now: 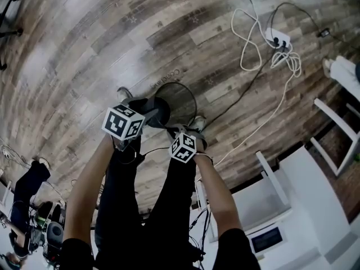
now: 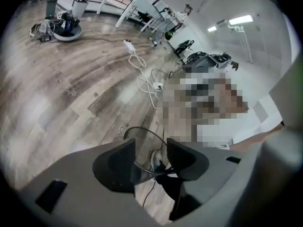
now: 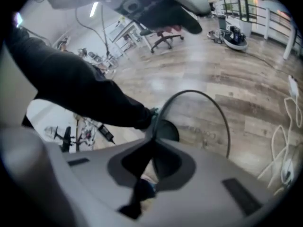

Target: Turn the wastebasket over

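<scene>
Right tongs pinch the wastebasket by its rim; left tongs gape around it.
Clamp your left before you roll it over.

The floor is brown and grey wood planks. The wastebasket has a black rim. The cubes show black-and-white squares. The cable at one o'clock is white.

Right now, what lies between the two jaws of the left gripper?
The thin dark wastebasket rim passes between them, not clamped: the left gripper stands open. The left gripper view shows this.
</scene>
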